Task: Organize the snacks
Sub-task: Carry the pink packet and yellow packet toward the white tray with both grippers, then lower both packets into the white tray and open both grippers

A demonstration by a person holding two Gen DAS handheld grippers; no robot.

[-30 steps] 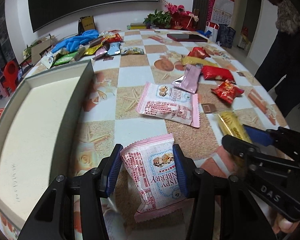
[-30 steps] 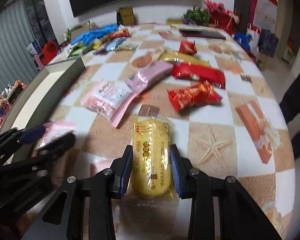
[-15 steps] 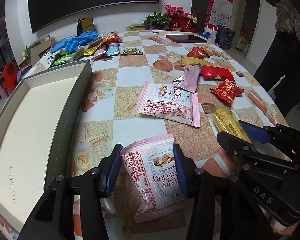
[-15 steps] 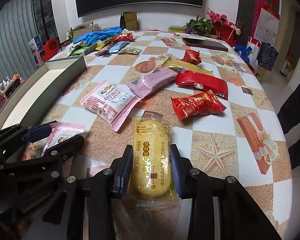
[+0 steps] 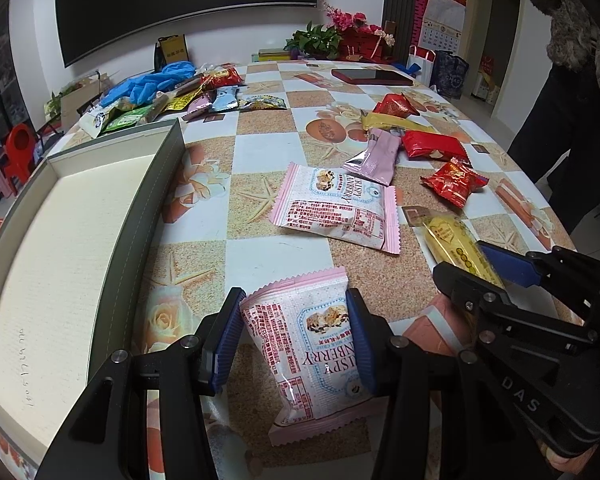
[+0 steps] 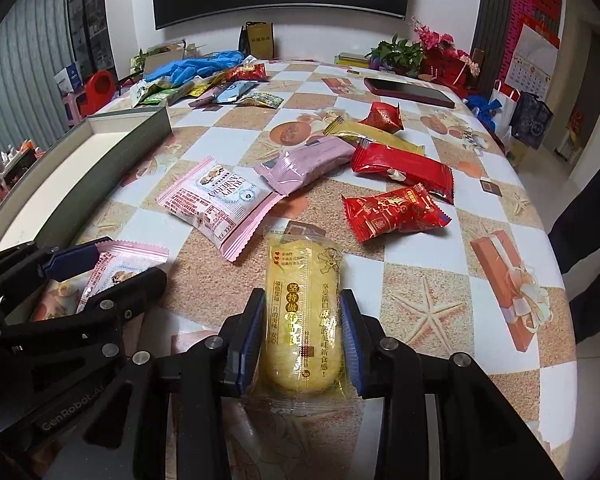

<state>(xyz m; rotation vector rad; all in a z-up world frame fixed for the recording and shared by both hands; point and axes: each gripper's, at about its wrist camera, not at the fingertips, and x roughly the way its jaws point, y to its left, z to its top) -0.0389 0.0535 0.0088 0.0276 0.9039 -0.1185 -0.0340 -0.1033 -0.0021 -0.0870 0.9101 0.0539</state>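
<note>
My left gripper [image 5: 294,304] is shut on a pink cranberry crisp packet [image 5: 312,352] and holds it above the table near the front edge. My right gripper [image 6: 303,304] is shut on a yellow cake packet [image 6: 304,312], also raised. In the left wrist view the right gripper [image 5: 480,264] shows at right with the yellow packet [image 5: 452,240]. In the right wrist view the left gripper [image 6: 112,260] shows at left with the pink packet [image 6: 116,268]. An open grey box [image 5: 156,184] with a cream inside lies at left.
A second pink cranberry packet [image 5: 340,208], a mauve bar [image 5: 376,156] and red packets [image 5: 452,182] lie mid-table. A pile of snacks and blue gloves [image 5: 152,84] is at the back left. A phone [image 5: 372,76] and flowers [image 5: 340,36] are at the back. A person stands at right.
Both grippers have lifted with their packets still held. The view has tilted up, so the table and box look lower and farther away.
</note>
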